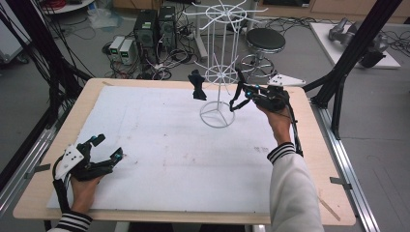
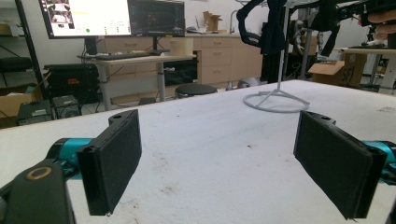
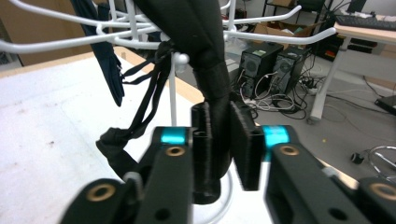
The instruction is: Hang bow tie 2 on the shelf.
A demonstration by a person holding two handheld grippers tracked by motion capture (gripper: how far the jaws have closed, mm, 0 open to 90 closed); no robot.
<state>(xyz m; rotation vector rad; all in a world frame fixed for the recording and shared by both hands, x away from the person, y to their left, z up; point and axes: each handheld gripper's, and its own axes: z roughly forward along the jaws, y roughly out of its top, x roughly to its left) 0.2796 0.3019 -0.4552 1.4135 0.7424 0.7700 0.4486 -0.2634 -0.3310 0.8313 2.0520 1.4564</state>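
A white wire rack (image 1: pixel 220 72) stands at the far middle of the white table mat (image 1: pixel 159 145). One dark bow tie (image 1: pixel 197 87) hangs from an arm on its left side; in the right gripper view it is the navy piece (image 3: pixel 109 70). A second black bow tie (image 3: pixel 210 56) hangs over another rack arm, its strap (image 1: pixel 236 100) dangling. My right gripper (image 1: pixel 241 90) (image 3: pixel 225 140) reaches the rack from the right, its narrow jaws filled by this tie's fabric. Resting on the mat near the front left, my left gripper (image 1: pixel 109 147) (image 2: pixel 217 158) is open with nothing between its pads.
The rack's ring base (image 2: pixel 275 100) rests on the mat ahead of the left gripper. Beyond the table are a black stool (image 1: pixel 265 41), computer towers (image 1: pixel 154 29) with cables, and black frame posts (image 1: pixel 358 53) at the right. A wooden table rim (image 1: pixel 319 159) borders the mat.
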